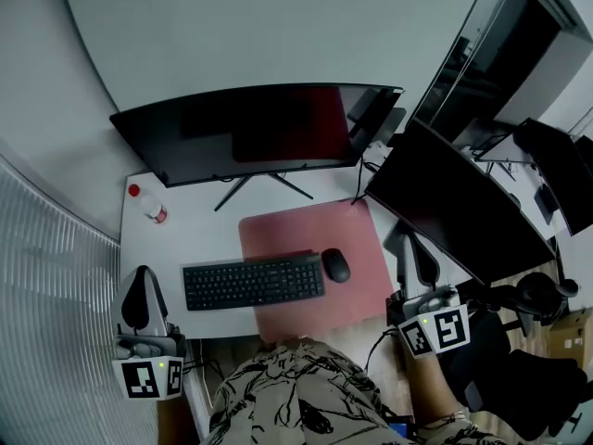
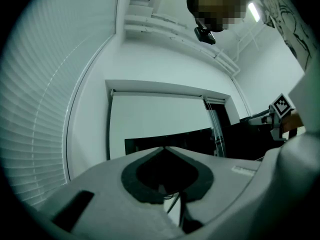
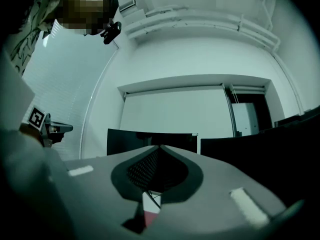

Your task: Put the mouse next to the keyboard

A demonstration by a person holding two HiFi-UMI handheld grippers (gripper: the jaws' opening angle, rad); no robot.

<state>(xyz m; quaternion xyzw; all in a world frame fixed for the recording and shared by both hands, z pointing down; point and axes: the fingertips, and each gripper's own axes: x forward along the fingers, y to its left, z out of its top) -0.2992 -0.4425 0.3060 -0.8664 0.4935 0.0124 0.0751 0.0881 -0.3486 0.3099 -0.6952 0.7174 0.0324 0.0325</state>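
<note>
mouse (image 1: 335, 265) beside keyboard (image 1: 253, 283), right gripper (image 1: 422, 253) tilted upward

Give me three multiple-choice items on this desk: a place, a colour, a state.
1. Where does the mouse lie?
A) on the pink desk mat, by the keyboard's right end
B) on top of the keyboard
C) in a drawer
2. What colour is the bottle's cap?
A) blue
B) red
C) green
3. How do the right tool's jaws stand?
A) wide apart
B) shut on the mouse
C) together, empty
Answers: 1 A, the head view shows it there; 2 B, the cap is red; 3 C, the right gripper view shows the tips meeting, nothing between.
</note>
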